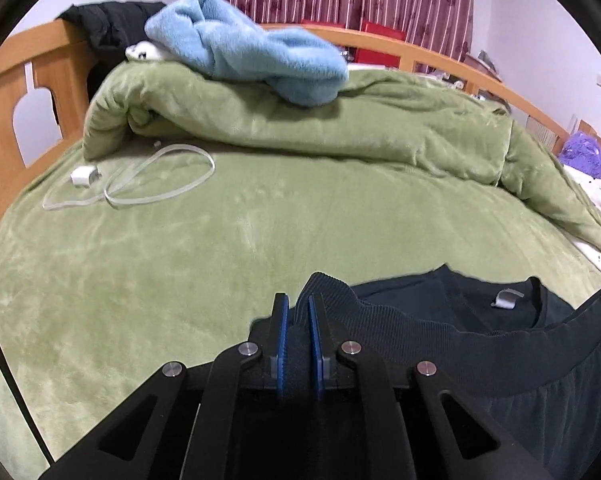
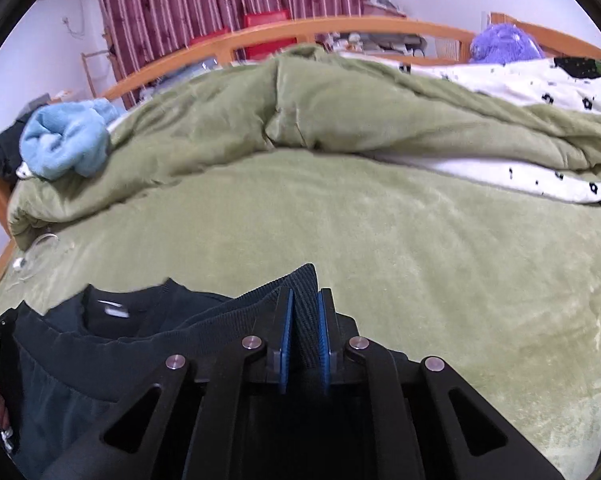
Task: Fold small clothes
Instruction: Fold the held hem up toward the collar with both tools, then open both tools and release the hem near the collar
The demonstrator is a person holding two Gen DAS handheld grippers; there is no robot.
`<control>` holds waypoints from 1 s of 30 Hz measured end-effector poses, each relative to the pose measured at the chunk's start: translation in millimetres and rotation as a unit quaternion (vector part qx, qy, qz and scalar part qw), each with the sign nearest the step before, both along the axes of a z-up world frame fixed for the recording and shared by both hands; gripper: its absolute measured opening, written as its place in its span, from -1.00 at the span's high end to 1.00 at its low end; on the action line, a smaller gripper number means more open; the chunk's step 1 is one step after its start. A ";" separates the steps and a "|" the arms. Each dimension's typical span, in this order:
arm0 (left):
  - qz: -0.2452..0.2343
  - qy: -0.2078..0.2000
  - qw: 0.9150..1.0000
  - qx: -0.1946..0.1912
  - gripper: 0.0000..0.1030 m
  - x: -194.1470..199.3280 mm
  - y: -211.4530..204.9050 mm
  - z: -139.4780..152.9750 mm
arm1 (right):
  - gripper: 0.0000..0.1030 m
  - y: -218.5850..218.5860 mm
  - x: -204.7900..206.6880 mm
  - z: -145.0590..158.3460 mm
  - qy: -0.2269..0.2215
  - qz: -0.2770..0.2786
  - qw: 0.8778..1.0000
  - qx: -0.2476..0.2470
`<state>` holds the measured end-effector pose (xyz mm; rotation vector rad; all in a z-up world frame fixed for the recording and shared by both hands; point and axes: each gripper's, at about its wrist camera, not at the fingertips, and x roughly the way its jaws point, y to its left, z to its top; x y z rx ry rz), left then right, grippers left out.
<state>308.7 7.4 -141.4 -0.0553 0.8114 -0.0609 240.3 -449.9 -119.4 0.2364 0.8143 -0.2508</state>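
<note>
Black linkage tongs (image 1: pixel 298 312) with blue ridged pads (image 2: pixel 287 320) and silver pivot screws.

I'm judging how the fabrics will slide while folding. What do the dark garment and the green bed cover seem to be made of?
The dark navy ribbed-hem sweatshirt looks like matte knit, probably cotton jersey: fine ribs show on the band pinched in the left claw and right claw. The olive-green plush bed cover looks like short-pile fleece or velour: brushed streaks catch light.
</note>
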 end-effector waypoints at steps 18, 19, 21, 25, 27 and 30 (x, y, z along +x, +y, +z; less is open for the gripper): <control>0.021 0.018 0.999 0.036 0.19 -14.9 5.3 -9.9 | 0.32 15.6 -8.3 -30.6 0.073 -0.014 0.996 -0.046; 0.022 0.022 0.999 0.031 0.14 -17.7 7.4 -8.2 | 0.23 19.7 -11.3 -27.5 0.073 -0.011 0.996 -0.047; 0.023 0.032 0.999 0.023 -0.27 -24.3 11.4 -5.3 | 0.12 34.3 -21.4 -18.8 0.069 -0.001 0.996 -0.050; 0.021 0.032 0.999 0.032 -0.36 -46.7 16.3 3.2 | -0.21 66.6 -37.6 -5.2 0.058 0.019 0.996 -0.059; 0.019 0.036 0.999 0.028 -0.45 -57.7 20.2 6.7 | -0.28 83.4 -44.2 0.3 0.051 0.027 0.996 -0.062; 0.019 0.046 0.998 0.025 -0.51 -71.8 25.3 11.1 | -0.34 107.4 -53.4 8.1 0.043 0.037 0.997 -0.055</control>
